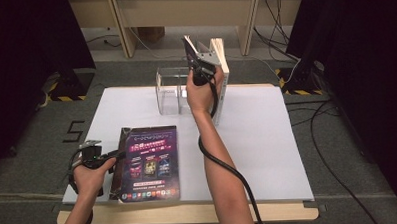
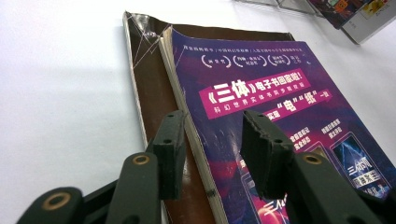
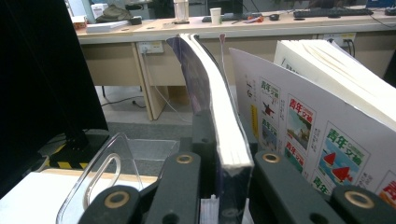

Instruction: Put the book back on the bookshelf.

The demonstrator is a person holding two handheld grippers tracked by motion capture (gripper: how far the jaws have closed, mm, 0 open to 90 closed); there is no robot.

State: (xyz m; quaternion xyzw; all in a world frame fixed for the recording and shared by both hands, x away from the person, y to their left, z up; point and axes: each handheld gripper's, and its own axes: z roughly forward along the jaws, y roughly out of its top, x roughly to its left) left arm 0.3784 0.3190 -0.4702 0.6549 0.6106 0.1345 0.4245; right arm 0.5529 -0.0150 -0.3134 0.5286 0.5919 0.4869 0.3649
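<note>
Altogether three books show on or above the white table (image 1: 268, 154), plus one clear acrylic stand (image 1: 168, 90) at about twelve o'clock from the table's middle.

One book, the purple magazine (image 1: 151, 163), lies flat at roughly seven o'clock, near the front edge. In the left gripper view its cover carries white Chinese lettering, and it rests on a creased brown sheet (image 2: 154, 100) that juts out along its spine side (the corner of that sheet is cracked and shiny). The left gripper (image 1: 119, 155) sits just at the magazine's nine o'clock edge; its two fingers (image 2: 170, 149) stand apart, one on each side of the spine edge, with no pad pressing on the pages.

A second, thin book (image 3: 219, 121) is lifted upright off the table at twelve o'clock, clamped at its lower end between the fingers of the right gripper (image 3: 224, 186), its pages bowing slightly to one side. The right gripper (image 1: 205, 69) is held above the stand.

A third, white book (image 1: 220, 76) stands on edge just beside the held one, at its three o'clock, its cover printed with small pictures.
</note>
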